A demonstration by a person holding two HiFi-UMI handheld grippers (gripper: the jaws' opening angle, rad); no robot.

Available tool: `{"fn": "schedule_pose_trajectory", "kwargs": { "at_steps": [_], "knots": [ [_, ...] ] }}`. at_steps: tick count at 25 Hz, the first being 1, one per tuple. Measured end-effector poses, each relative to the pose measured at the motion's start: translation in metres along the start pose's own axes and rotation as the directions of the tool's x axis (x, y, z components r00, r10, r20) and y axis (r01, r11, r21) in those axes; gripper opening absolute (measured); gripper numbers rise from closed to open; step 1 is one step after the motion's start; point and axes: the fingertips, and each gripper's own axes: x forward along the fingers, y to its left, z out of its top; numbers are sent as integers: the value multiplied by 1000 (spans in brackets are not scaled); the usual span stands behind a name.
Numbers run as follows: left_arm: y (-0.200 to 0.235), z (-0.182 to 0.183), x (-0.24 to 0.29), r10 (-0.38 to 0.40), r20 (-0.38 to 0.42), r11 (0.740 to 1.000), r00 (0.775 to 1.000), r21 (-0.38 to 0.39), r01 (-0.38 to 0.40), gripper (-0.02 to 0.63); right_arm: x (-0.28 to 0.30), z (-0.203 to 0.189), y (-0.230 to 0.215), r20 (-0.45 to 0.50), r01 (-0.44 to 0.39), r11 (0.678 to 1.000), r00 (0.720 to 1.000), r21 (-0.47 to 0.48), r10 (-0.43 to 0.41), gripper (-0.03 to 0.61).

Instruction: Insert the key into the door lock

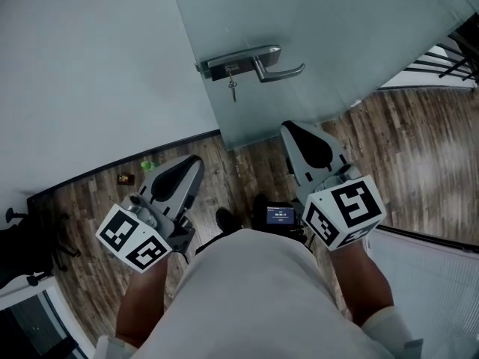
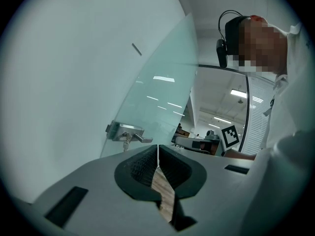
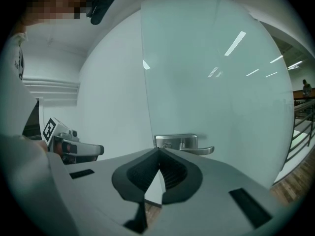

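Note:
A metal lock plate (image 1: 238, 63) with a lever handle (image 1: 280, 71) sits on the glass door (image 1: 329, 36). A key (image 1: 233, 87) is in the lock, with a second one hanging from it. My left gripper (image 1: 196, 160) is low and to the left of the lock, shut with nothing between its pads. My right gripper (image 1: 287, 127) sits below the handle, also shut and empty. The left gripper view shows its tips (image 2: 158, 146) meeting, with the lock (image 2: 125, 131) and key (image 2: 126, 142) ahead to the left. Seen from the right gripper (image 3: 159, 150), the lock (image 3: 175, 141) lies just beyond the tips.
A white wall (image 1: 90, 66) meets the door on the left. On the wooden floor (image 1: 419, 148) lie a small green item (image 1: 147, 165) and a brown one (image 1: 126, 178). A chair base (image 1: 19, 223) stands at far left and a railing (image 1: 449, 54) at top right.

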Motion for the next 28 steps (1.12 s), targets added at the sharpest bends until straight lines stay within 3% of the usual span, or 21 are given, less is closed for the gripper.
{"fn": "schedule_pose_trajectory", "kwargs": {
  "at_steps": [28],
  "knots": [
    [-18, -18, -2, -32, -40, 999, 999, -34, 30, 25, -3, 0, 19, -18, -49, 999, 999, -14, 49, 12]
  ]
}}
